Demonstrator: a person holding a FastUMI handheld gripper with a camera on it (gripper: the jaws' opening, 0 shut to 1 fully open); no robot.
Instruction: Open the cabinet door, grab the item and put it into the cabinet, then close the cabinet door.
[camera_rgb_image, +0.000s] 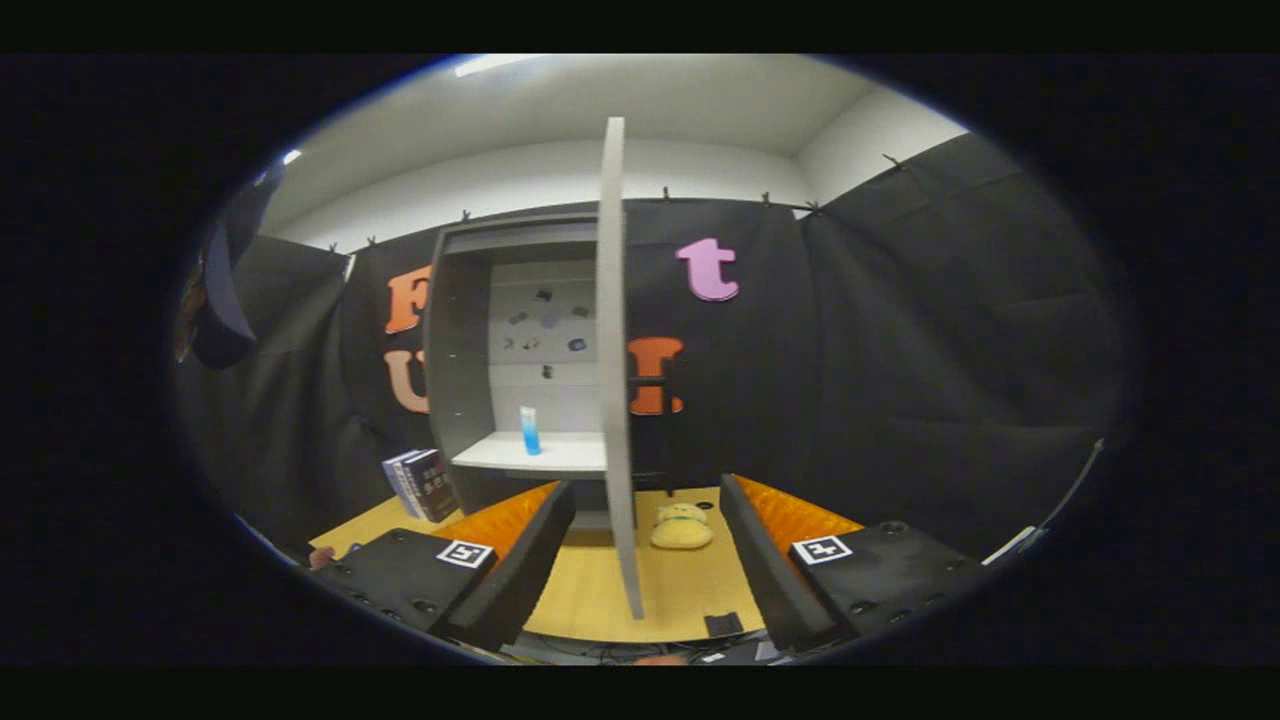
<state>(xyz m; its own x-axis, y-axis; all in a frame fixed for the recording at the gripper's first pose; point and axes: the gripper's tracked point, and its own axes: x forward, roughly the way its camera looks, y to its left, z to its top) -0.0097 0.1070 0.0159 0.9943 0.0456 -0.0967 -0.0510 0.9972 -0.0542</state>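
Observation:
A grey cabinet (460, 350) stands on the wooden table (590, 590) ahead of me. Its door (615, 360) is swung open and stands edge-on toward me, reaching down between my two fingers. On the cabinet's white shelf (560, 452) stands a small blue and white tube (529, 430), upright. My gripper (645, 560) is open, its fingers apart on either side of the door's edge without touching it. Nothing is held between the fingers. A yellow plush toy (682, 527) lies on the table just right of the door, beyond the fingers.
Two books (420, 484) lean upright on the table left of the cabinet. A dark handle or bracket (655, 382) shows on the door's right side. Cables and a small dark block (722, 626) lie at the table's near edge. A dark cap (222, 300) hangs at far left.

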